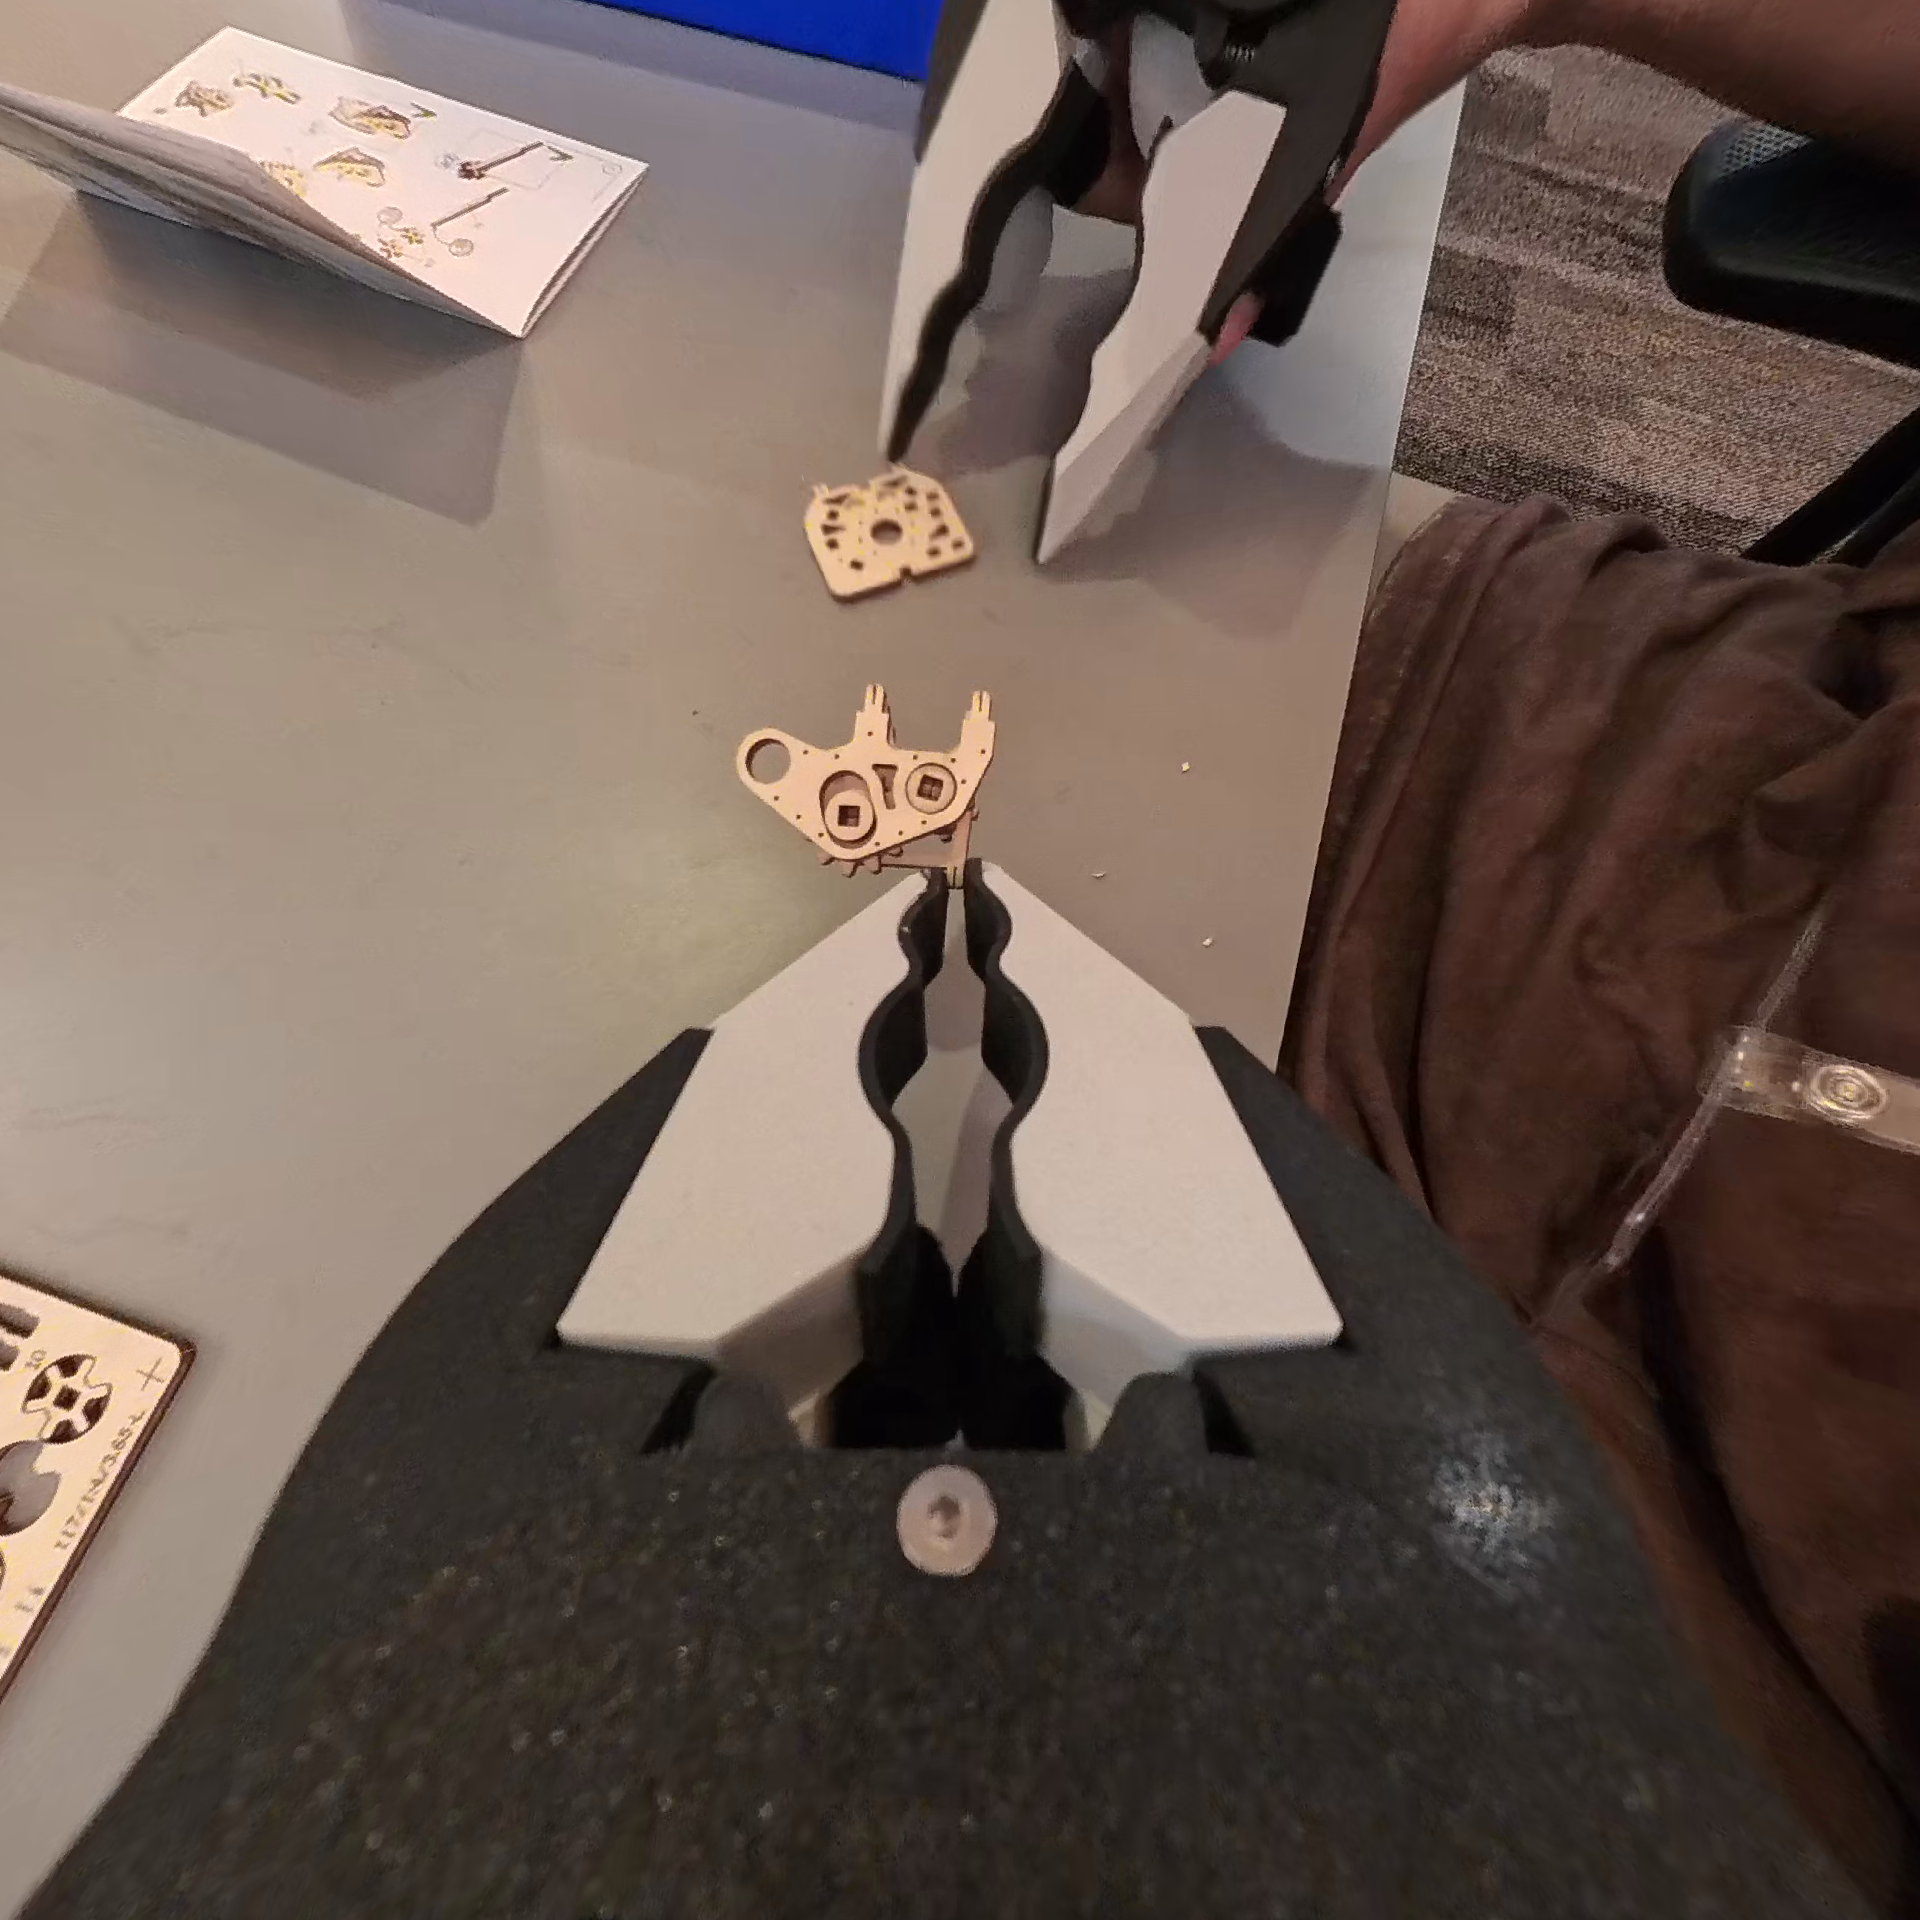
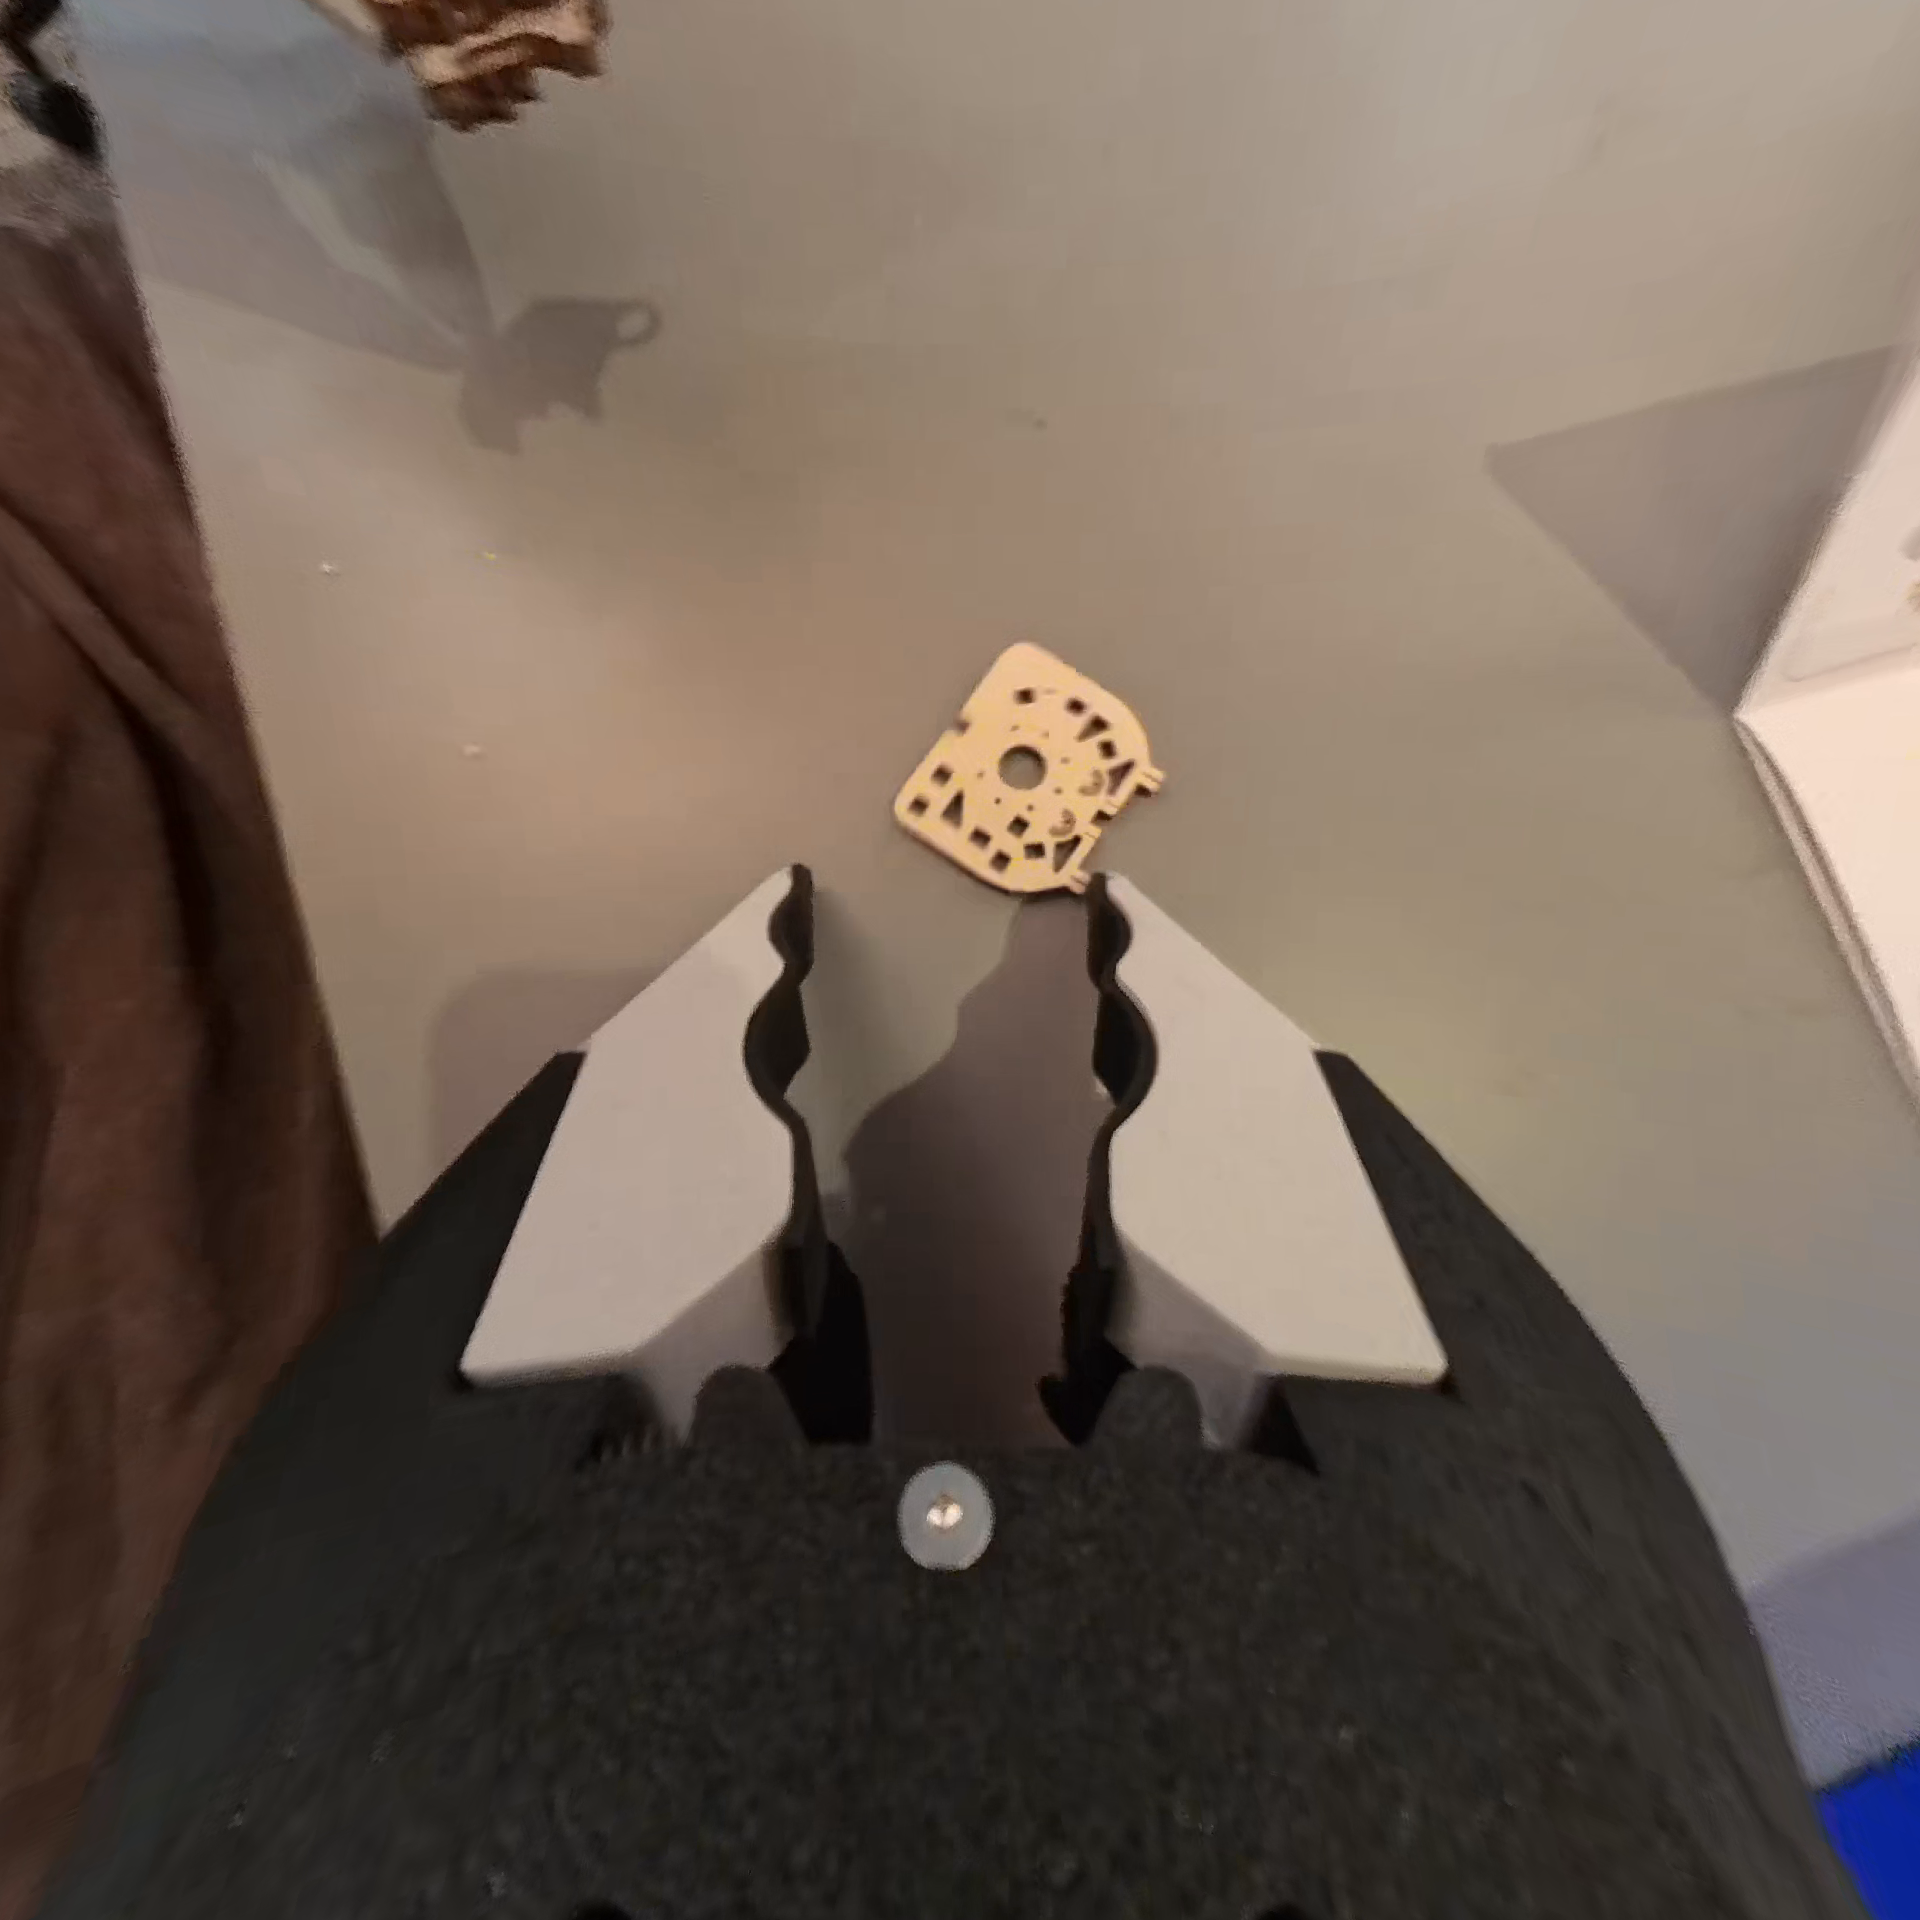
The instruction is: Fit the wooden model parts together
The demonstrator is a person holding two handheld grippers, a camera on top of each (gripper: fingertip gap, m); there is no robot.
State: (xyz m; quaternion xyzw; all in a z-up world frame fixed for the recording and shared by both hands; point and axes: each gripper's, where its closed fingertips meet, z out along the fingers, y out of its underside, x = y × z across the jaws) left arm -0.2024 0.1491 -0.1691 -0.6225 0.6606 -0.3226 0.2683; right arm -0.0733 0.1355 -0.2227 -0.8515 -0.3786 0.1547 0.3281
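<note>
My left gripper [image 1: 951,878] is shut on a small wooden assembly [image 1: 873,784] with two round holes and two prongs pointing up, held above the grey table [image 1: 416,727]. A flat squarish wooden plate [image 1: 888,530] with many cut-outs and a centre hole lies on the table beyond it. It also shows in the right wrist view [image 2: 1029,774]. My right gripper [image 2: 945,888] is open and empty, its fingertips just short of the plate. In the left wrist view the right gripper [image 1: 971,499] hovers over the plate's far right side.
An open instruction booklet [image 1: 343,177] lies at the far left. A wooden parts sheet [image 1: 73,1455] sits at the near left edge. A person's brown clothing [image 1: 1610,935] is at the table's right edge. A white box [image 2: 1860,779] stands to the right. Some 15 centimetres of space lies between my two pairs of fingers.
</note>
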